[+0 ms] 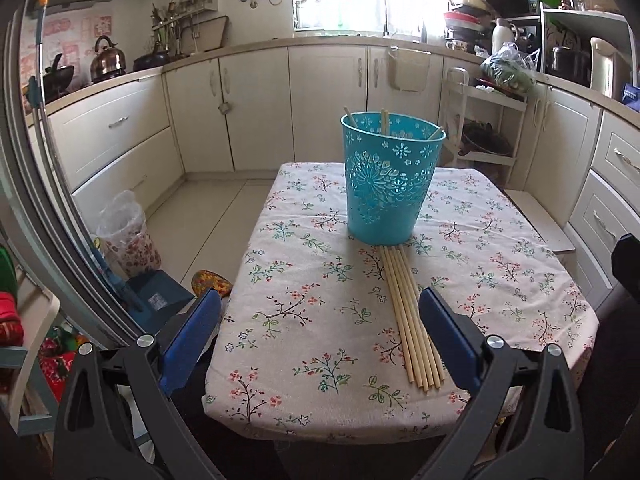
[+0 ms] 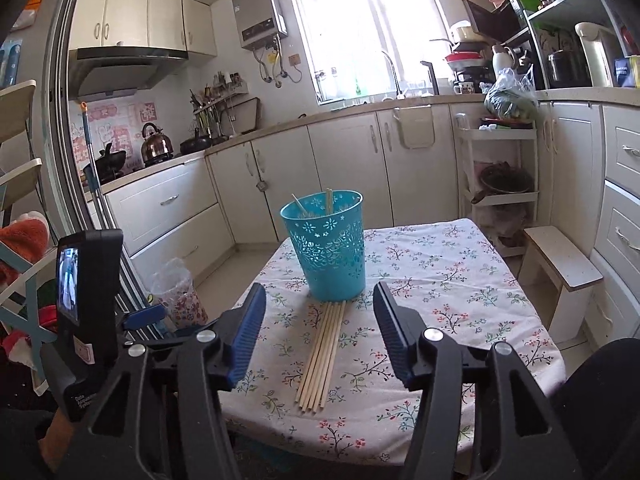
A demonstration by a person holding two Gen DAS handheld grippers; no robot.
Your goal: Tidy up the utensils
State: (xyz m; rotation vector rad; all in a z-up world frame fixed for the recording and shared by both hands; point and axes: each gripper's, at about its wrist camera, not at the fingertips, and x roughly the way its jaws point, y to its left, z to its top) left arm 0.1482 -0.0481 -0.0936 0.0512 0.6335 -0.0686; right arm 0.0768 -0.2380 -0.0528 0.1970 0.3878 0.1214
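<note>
The left gripper hangs above the near half of the table with its blue-padded jaws spread wide and nothing between them. The right gripper is likewise released, its ribbed blue pads standing apart and empty, and it points slightly down toward the middle of the table. In the right wrist view the left gripper's black body with a small lit screen stands at the left edge.

Under both tools lies a bundle of pale wooden chopsticks, side by side and flat on the floral tablecloth; their far ends touch the foot of a turquoise perforated plastic bin, and their near ends fan out a little toward the table's front edge. The bin stands upright near the centre of the table, and a few more chopsticks lean inside it with their tips above the rim.

Around the table runs a kitchen of cream cabinets, with a kettle on the stove at the left, a bright window behind, and a small white stool just beside the table on the right
</note>
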